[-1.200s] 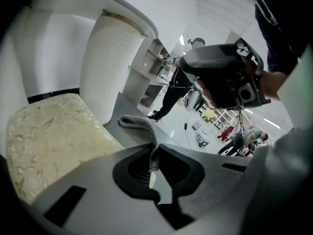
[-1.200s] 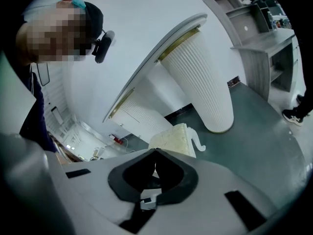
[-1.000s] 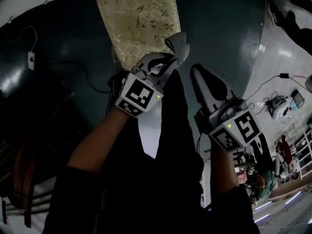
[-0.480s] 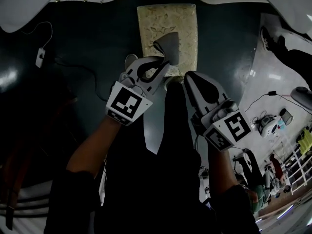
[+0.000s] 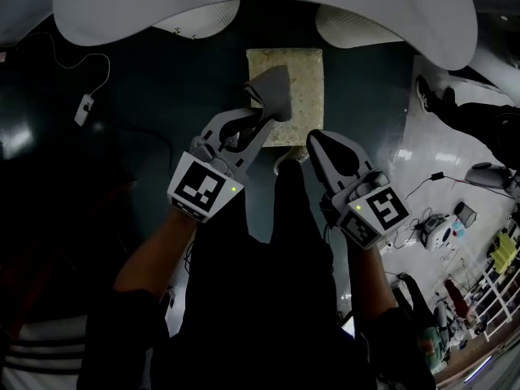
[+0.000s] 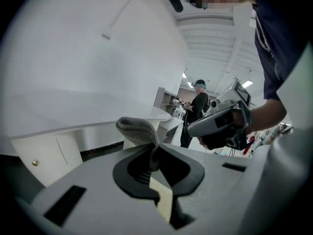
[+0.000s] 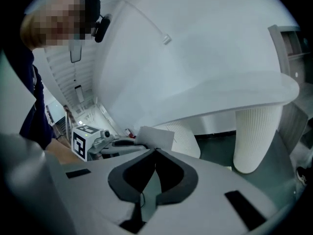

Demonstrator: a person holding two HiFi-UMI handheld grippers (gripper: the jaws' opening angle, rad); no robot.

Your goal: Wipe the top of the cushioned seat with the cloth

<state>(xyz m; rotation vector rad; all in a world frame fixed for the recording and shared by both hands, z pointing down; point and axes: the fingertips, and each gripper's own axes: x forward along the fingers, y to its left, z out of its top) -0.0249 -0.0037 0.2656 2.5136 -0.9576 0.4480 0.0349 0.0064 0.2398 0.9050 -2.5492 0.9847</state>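
Wire: At the far left we see a thin wire (image 5: 104, 65) with a small white box (image 5: 84, 106) on it. They lie on the dark floor (image 5: 146, 63).
Left tool: Our left tool (image 5: 258, 122) is up in front of us. Its two jaws are squeezed tight on the cloth. The camera on this tool shows that well.
Cloth: The grey cloth (image 5: 272, 92) sticks up out of the left tool's jaws in a soft bunch. In the head view it lies over the left side of the seat. We cannot tell if it touches the seat.
Seat: The cushioned seat (image 5: 307, 80) is a pale yellow square with a leafy pattern. It sits on the dark floor, ahead of both tools, near the middle of the head view.
Right tool: Our right tool (image 5: 314, 139) is just beside the left one. Its jaws are pressed together and nothing is between them. Its tip points at the near right corner of the seat.
White top: A big white round top (image 5: 260, 2) curves over the far side of the seat. The camera on the right tool shows a white ribbed leg (image 7: 252, 136) under it.
Far right: Here we see a light floor (image 5: 439, 161) that shines. A person's dark legs (image 5: 471, 120) are on it.
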